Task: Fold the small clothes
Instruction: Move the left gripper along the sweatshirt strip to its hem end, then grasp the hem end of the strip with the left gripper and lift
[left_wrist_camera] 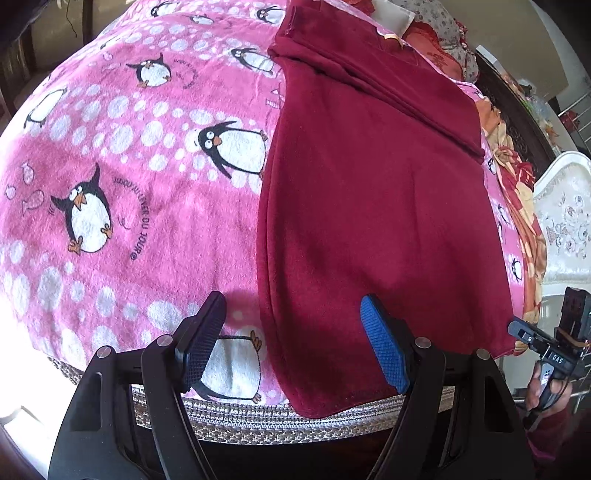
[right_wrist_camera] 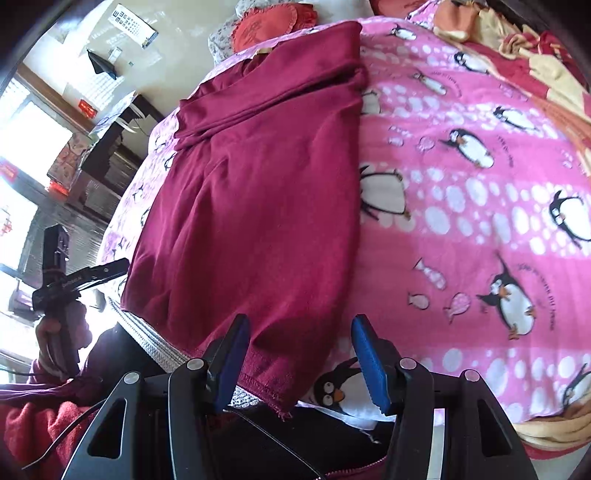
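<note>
A dark red garment lies spread flat on a bed covered by a pink blanket printed with penguins, white bubbles and small fish. Beside the penguins curve lines of print; the one nearest the left hand-held gripper ends in "DU JOUR", and the rest is too small to read. The garment runs straight ahead from both tools, its near hem at the bed's edge and its far end doubled into thick folds. In the left wrist view the left hand-held gripper is spread wide: its right blue pad hangs over the garment's near left corner, its left pad over bare blanket, gripping nothing. At the far right of that view the right hand-held gripper shows, with a white "DAS" label on its body. In the right wrist view the right hand-held gripper is also spread wide, straddling the garment's near right corner, whose stitched hem droops over the bed's edge between the pads; whether either pad touches cloth cannot be told. Far ahead and left of it, an eye chart with rows of letter E's hangs on the wall.
</note>
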Demonstrator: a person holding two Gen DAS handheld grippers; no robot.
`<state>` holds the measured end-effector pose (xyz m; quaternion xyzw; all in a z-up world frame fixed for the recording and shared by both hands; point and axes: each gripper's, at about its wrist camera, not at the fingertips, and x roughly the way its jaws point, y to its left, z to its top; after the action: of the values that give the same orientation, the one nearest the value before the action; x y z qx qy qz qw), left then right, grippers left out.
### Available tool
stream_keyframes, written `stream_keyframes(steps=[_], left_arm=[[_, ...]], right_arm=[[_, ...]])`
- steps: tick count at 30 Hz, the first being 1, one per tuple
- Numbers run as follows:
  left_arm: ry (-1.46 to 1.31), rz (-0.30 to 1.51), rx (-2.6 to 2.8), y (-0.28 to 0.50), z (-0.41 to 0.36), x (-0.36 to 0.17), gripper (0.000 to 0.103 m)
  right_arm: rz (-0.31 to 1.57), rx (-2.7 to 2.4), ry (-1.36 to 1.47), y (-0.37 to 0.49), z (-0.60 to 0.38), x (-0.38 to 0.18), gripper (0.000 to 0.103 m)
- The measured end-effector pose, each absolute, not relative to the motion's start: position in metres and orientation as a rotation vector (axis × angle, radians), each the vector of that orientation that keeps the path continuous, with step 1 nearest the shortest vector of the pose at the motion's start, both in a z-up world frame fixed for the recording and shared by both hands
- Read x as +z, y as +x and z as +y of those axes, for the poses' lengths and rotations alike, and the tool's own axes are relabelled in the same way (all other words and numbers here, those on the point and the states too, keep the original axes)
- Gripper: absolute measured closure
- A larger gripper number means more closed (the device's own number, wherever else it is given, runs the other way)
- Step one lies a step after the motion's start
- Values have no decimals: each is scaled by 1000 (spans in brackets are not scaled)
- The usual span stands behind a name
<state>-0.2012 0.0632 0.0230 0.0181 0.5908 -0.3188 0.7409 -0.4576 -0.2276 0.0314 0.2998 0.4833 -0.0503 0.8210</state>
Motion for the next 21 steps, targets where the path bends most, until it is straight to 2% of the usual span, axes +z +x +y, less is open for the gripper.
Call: stream_keyframes(steps=[5,9,14,21], left_arm=[[69,1265,-691,-204,59,22,27],[119,1250,-700,-209,54,19,27],[182,1287,-708,-211,47,17,27],[191,1310,-736,-211,33,15,21]], right_arm=[[1014,-73,645,-455,-224,22,42],[997,-51,655,-454,-227,21,40],[982,-23,653,-455,-229,17,33],[953,2,636,-455,-226,13,31]])
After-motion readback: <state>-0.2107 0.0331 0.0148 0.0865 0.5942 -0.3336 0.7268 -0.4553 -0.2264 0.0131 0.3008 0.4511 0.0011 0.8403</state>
